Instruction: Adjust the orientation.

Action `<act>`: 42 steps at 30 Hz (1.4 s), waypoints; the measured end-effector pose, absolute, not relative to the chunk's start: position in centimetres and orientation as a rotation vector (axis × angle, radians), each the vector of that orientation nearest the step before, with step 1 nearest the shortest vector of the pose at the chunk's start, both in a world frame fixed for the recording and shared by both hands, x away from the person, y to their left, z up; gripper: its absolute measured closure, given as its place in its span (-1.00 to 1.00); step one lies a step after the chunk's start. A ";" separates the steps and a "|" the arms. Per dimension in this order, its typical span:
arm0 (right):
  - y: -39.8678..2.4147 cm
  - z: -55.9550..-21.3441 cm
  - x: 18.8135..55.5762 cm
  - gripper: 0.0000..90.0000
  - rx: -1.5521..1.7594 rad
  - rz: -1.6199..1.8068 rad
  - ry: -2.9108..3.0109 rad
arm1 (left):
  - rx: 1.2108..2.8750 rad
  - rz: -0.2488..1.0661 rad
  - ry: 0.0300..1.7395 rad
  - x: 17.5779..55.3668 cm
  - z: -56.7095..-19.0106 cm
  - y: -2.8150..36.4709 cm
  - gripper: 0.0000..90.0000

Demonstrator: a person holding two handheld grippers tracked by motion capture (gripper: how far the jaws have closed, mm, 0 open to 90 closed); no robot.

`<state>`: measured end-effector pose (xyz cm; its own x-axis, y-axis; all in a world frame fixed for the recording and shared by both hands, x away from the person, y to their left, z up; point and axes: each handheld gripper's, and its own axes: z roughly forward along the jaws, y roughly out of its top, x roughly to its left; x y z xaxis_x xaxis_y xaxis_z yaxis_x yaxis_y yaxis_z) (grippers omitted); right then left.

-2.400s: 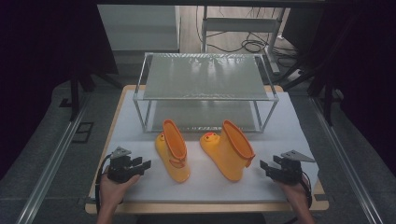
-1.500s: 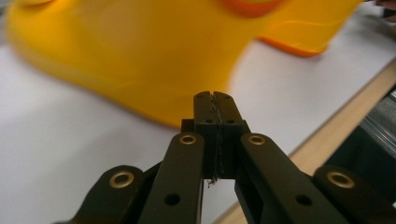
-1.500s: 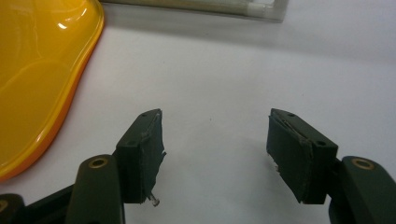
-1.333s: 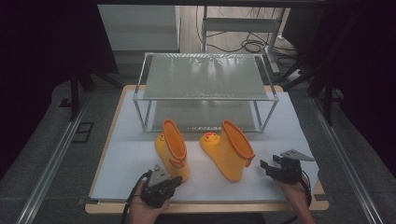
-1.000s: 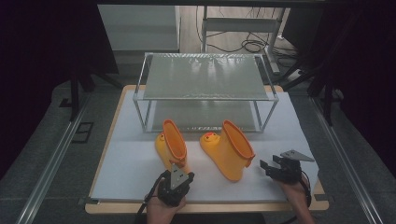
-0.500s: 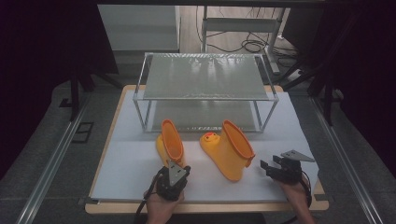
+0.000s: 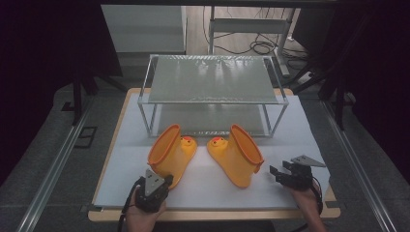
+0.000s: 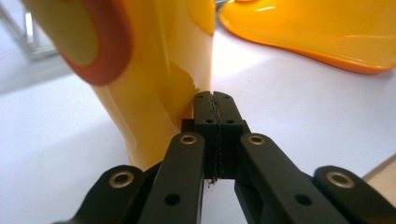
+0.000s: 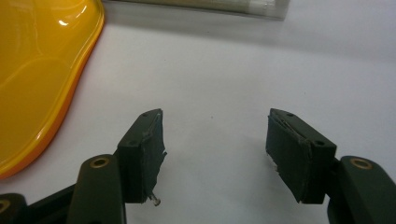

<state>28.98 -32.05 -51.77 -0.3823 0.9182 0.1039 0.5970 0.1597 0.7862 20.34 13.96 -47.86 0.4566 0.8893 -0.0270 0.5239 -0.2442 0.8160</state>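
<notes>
Lower left of the high view: left gripper [image 7: 162, 180], jaws pressed fully together with nothing between, tips right against the heel of the left rain boot [image 7: 172, 154]. Lower right: right gripper [image 7: 279, 173], jaws spread wide and empty, resting on the white mat [image 7: 212, 188] just beside the sole of the right rain boot [image 7: 237, 154]. Mid-frame: both yellow duck-faced boots lying tipped over on the bench [image 7: 116, 121], toes near each other, apart. Farther up: two-tier glass-topped shoe rack [image 7: 212, 79], just behind the boots.
</notes>
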 end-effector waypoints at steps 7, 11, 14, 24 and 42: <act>-32.0 -51.8 29.0 -0.19 1.439 1.084 2.055 | 1.876 0.560 1.225 20.7 -47.9 15.5 0.98; -32.0 -51.8 29.0 -0.19 1.437 1.085 2.055 | 1.869 0.541 1.230 20.7 -47.9 15.8 0.96; -32.0 -51.8 29.1 -0.18 1.438 1.085 2.057 | 1.887 0.475 1.181 20.5 -48.0 15.9 0.69; -31.9 -51.8 29.1 -0.19 1.435 1.081 2.058 | 1.899 0.350 1.238 19.4 -48.9 21.7 0.24; -31.7 -51.5 29.0 -0.15 1.399 1.096 2.070 | 1.954 0.406 1.323 27.5 -49.4 22.8 -0.04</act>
<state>29.02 -31.68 -51.53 -0.4119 0.9068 0.0900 0.5844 0.1871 0.7896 27.50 22.80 -49.42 0.4210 0.8969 -0.1357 0.6667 -0.2045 0.7168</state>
